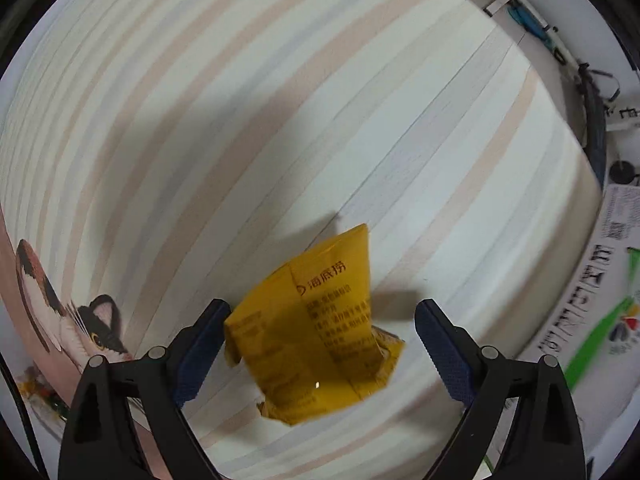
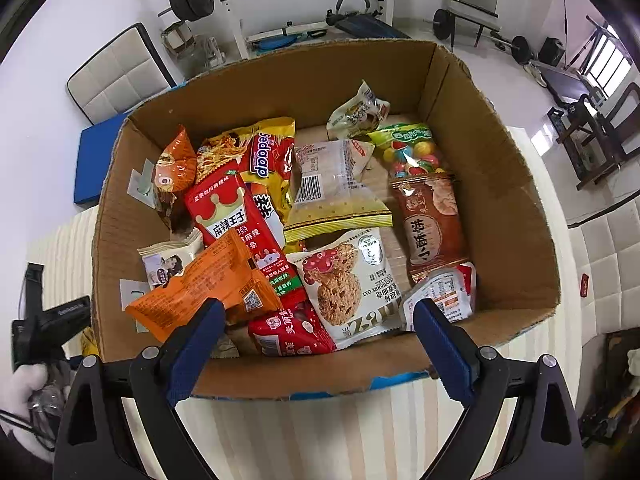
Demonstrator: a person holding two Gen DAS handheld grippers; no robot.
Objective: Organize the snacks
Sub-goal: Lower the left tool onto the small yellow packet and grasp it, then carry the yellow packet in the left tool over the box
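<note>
Presently, one yellow sachet (image 1: 316, 332) is recorded between the spread jaws of the left gripper (image 1: 320, 344), lying on the striped tabletop (image 1: 280, 120); one corner appears close to the nearer jaw, though contact cannot be confirmed, and the other jaw stands clear of it.

Risk, judged: the sachet is puffed, creased and partly folded under at one corner, so closing jaws could catch only an edge and let it slide out. Smooth film on a smooth cloth may also skate sideways when pushed.

Right gripper (image 2: 316, 344): jaws spread, nothing between them, held above the near wall of the cardboard box (image 2: 500, 168). A cookie packet (image 2: 348, 284) and an orange packet (image 2: 204, 284) are seen just beyond the jaws, inside the box.

Materials: sachet, glossy yellow film with printed text; tabletop covering, pale stripes with a cat motif (image 1: 92, 328) beside the left jaw; box, corrugated brown board with ragged rims; contents, crinkled foil and plastic wrappers, loosely heaped.
</note>
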